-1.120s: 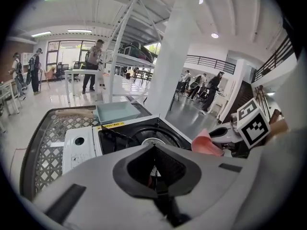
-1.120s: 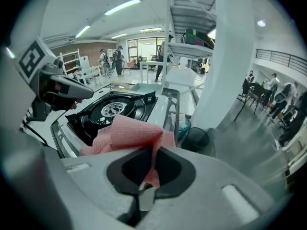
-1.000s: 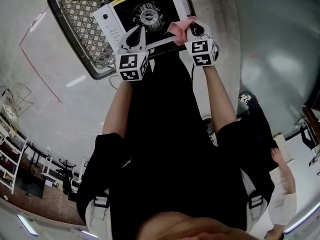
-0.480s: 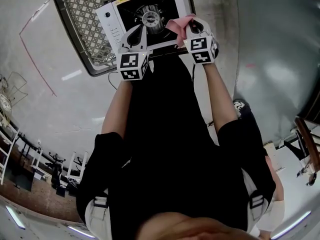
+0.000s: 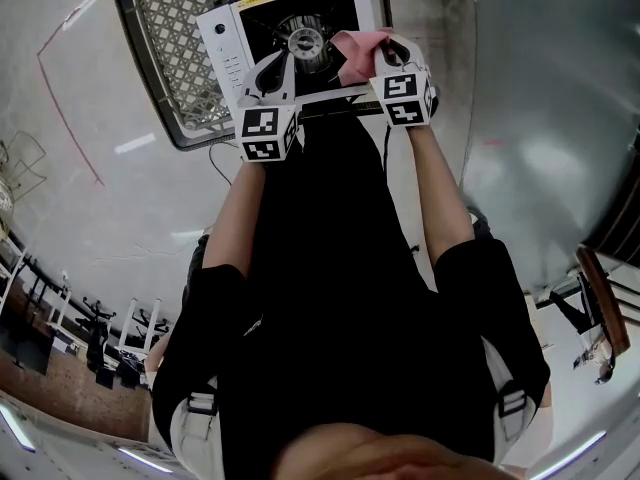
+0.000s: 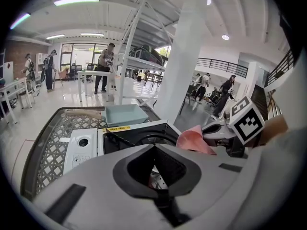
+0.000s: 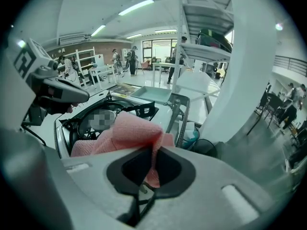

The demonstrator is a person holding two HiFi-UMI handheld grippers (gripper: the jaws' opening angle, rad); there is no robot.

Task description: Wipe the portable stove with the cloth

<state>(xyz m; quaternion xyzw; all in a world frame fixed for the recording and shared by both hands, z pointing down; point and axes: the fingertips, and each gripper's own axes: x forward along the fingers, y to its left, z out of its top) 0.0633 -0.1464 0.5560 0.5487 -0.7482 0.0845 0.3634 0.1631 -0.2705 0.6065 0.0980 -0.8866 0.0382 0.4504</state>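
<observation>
Both of the person's bare forearms reach straight out toward 12 o'clock in the head view, side by side, each ending in one hand-held gripper with one marker cube on its back, so two grippers and two cubes in all.

The left hand-held gripper (image 5: 272,68) (image 6: 153,147) points at the near edge of the single portable stove (image 5: 222,43) (image 6: 81,145). Its jaws are drawn together at the tips and nothing is pinched between them. It sits at about 7 o'clock of the one round burner (image 5: 303,36).

The right hand-held gripper (image 5: 385,56) (image 7: 154,150) is level with it, just to its right. Its jaws are closed on a fold of the one pink cloth (image 5: 355,50) (image 7: 122,131) (image 6: 194,140). The rest of the cloth bunches out ahead of the tips and lies over the stove's black top at about 3 o'clock of the burner, close against the burner ring. Whether the cloth presses on the surface cannot be told.

The stove has one white control panel on its left side with one knob (image 5: 219,30) (image 6: 83,142). It stands inside one dark crate (image 5: 160,48) (image 6: 48,143) with a lattice bottom, at 12 o'clock from the person. One pale blue tray (image 6: 125,114) (image 7: 153,94) lies beyond the stove, at its far edge
</observation>
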